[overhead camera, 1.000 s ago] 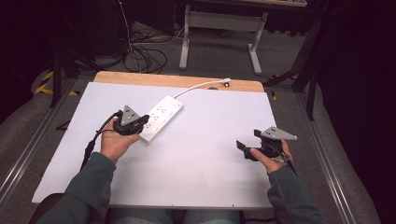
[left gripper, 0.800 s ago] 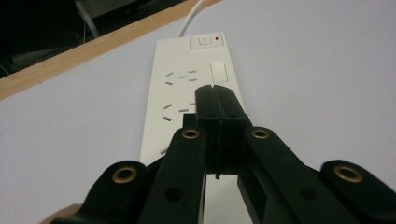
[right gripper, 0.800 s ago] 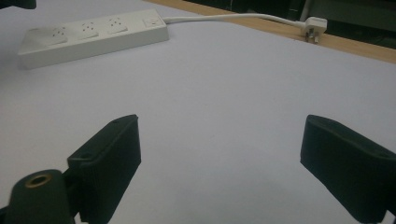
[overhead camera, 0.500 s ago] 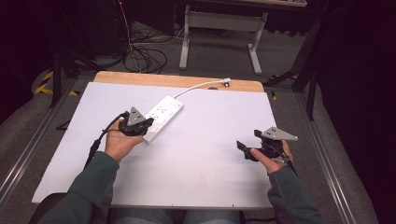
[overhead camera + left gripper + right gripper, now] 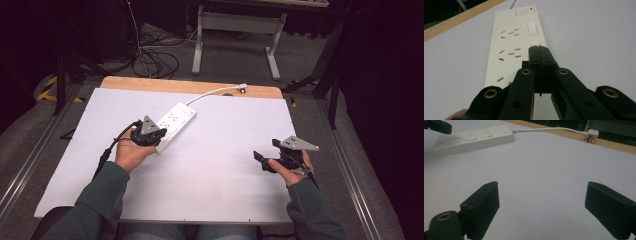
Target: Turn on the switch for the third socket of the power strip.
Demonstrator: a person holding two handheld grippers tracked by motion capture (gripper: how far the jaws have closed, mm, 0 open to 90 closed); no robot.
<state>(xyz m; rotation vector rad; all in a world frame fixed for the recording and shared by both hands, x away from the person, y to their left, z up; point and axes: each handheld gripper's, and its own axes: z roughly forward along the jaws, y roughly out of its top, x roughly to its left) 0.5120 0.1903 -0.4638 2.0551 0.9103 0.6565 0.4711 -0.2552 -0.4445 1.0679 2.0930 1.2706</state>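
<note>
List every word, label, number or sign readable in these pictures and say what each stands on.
No readable words or numbers.
Power strip: a power symbol on its switch, beside a red light; no lettering legible.
Plug: any marking is too small to read.

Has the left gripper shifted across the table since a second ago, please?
Yes. The left gripper has moved slightly rightwards along the near end of the white plastic power strip, which has stayed put; its shut tips now rest over the strip's near end.
</note>
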